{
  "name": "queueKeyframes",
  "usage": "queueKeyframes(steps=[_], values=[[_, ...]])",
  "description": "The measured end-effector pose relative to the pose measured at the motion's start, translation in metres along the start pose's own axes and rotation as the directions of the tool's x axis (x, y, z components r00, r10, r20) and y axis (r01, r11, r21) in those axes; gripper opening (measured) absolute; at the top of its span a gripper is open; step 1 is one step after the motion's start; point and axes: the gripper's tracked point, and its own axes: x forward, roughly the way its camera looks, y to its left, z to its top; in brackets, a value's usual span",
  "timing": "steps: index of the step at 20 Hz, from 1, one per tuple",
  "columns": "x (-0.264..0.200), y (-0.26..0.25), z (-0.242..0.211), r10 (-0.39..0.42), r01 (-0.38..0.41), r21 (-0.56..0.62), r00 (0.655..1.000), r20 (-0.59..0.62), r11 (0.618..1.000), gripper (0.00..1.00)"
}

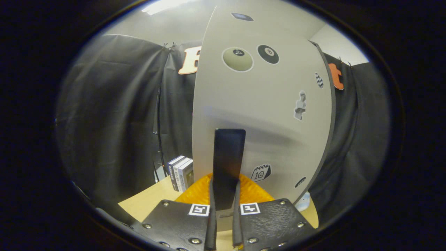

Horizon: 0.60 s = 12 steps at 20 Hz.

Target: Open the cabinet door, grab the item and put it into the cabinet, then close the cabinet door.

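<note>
The gripper [224, 212] has its two fingers drawn close together around the dark flat handle [228, 167] of the cabinet door [264, 115], one finger on each side of the handle's lower end, and both seem to press on it, so the tool is nearly closed and has hold of the handle. The handle stands upright against the door and rises ahead of the fingers. The pale grey door is very close to the camera and carries several stickers: a pale ball sticker [238, 59] and a black ball sticker [268, 54] high above the handle, a small statue sticker [300, 105] above and to the right of the handle, and a calendar sticker [260, 173] just right of the handle's lower part. Whether the door is shut or partly swung out cannot be told from here. Below the door, on both sides of the handle's foot, an orange ribbed item [195, 193] lies on the light wooden table [146, 205], just ahead of the fingers. To the left of the door's lower edge, a few boxes [181, 172] stand upright side by side on the table, close to the black cloth wall [115, 115].
</note>
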Motion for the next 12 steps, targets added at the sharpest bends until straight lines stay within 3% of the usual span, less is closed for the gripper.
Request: queueKeyframes(steps=[12], values=[[-0.023,-0.021,-0.003,-0.103,0.103,0.043,0.995,0.012,0.994,0.18]])
